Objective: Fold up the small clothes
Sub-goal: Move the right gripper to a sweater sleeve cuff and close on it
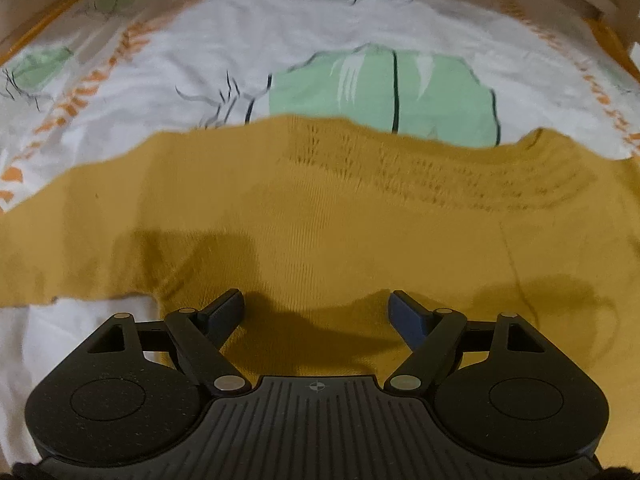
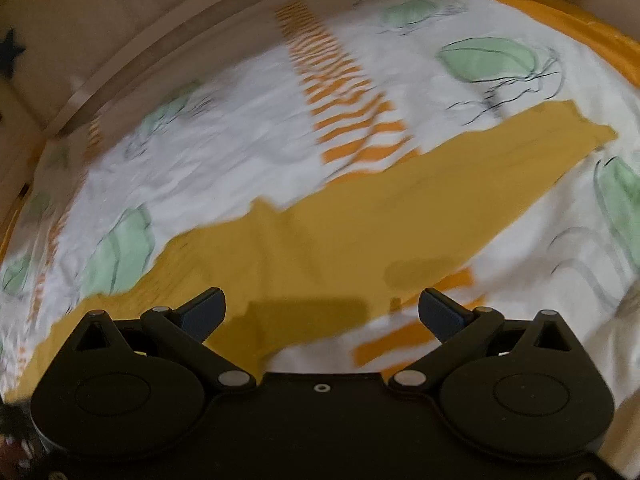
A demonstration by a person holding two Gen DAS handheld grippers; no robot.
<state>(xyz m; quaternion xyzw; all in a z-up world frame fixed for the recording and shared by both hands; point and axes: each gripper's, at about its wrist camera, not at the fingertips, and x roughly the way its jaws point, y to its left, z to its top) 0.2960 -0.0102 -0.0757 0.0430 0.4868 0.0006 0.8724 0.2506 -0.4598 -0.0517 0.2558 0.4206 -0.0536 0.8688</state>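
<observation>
Both grippers — left gripper (image 1: 316,304), right gripper (image 2: 322,304) — gape empty above mustard sweater (image 1: 320,208).

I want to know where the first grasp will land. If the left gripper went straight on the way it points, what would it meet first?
Most likely the mustard knit garment lying flat on the printed bedsheet. The left gripper is open, empty and aimed down at the fabric; nothing stands between them. How high it hovers is unclear.

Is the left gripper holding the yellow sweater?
No, the left gripper is open above the sweater, with nothing pinched between its fingers.
</observation>
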